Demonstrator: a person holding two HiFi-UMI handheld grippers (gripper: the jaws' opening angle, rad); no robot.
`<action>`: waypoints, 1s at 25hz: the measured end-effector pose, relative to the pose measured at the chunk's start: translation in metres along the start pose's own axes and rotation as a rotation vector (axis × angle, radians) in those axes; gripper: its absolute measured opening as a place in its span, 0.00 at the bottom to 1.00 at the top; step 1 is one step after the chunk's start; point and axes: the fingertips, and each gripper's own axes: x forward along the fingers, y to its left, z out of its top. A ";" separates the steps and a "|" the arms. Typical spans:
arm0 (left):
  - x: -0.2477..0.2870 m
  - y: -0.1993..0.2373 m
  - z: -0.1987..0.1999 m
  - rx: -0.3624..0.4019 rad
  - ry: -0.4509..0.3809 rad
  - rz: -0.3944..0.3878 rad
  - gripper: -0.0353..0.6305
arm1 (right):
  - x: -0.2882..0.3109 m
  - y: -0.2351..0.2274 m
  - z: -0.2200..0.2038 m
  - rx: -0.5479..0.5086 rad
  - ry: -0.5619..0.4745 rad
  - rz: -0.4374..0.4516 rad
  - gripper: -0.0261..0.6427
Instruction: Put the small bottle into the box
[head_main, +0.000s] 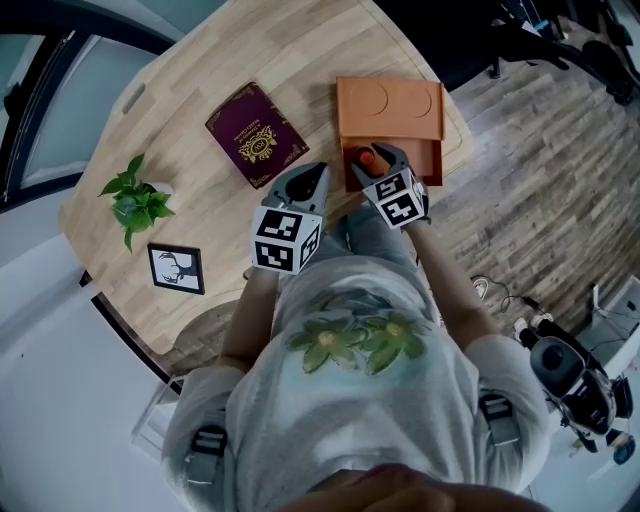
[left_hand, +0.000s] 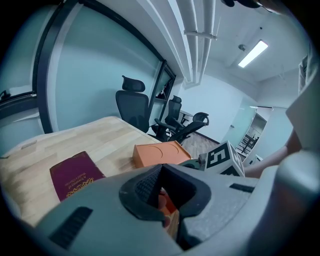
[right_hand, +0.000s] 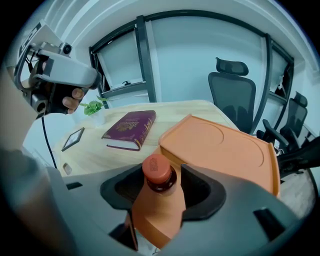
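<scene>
— Pale wood table (head_main: 190, 70), rounded at the corners, in a glass-walled office. Where is the small bottle (right_hand: 156, 200)?

— Between the jaws of the right gripper (right_hand: 161, 174), which are clamped on its shoulders just below the cap (right_hand: 156, 168). In the head view it sits over the open half of the box (head_main: 428, 162), towards the left end. I can't tell whether it touches the bottom.

— How does it look?

— Squat, with a smooth orange plastic body and sloping shoulders. It has a dark ribbed ring at the neck and a round red-orange cap with raised lettering too small to read. The cap end points outward along the jaws.

— And the box?

— The same orange, matte and rectangular. Its flat lid (head_main: 390, 108) adjoins the open half on the far side and has two shallow circles pressed into it.

— The other hand?

— The left gripper (head_main: 308, 178) hovers just beside the right one, near the table's edge. Its dark ridged pads (left_hand: 145, 186) meet at the tips and hold nothing. Both grippers are grey moulded plastic, and each carries a cube (head_main: 285, 238) with black-and-white square markers.

— Further out?

— A maroon book (head_main: 256, 135) with gold ornament on its cover lies left of the box, apart from it. Beyond that are a small leafy plant (head_main: 135, 195) and a black-framed picture (head_main: 176, 268) lying flat. Black high-backed office chairs (right_hand: 235, 95) stand behind the table, on a grey wood-plank floor (head_main: 540, 150).
</scene>
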 end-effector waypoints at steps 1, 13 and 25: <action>-0.001 -0.001 0.001 0.003 -0.003 -0.002 0.06 | -0.004 0.000 0.002 0.005 -0.011 -0.004 0.35; -0.010 -0.014 0.008 0.044 -0.035 -0.022 0.06 | -0.048 0.003 0.022 0.083 -0.121 -0.035 0.35; -0.010 -0.029 0.007 0.097 -0.034 -0.051 0.06 | -0.091 0.007 0.044 0.231 -0.258 -0.061 0.08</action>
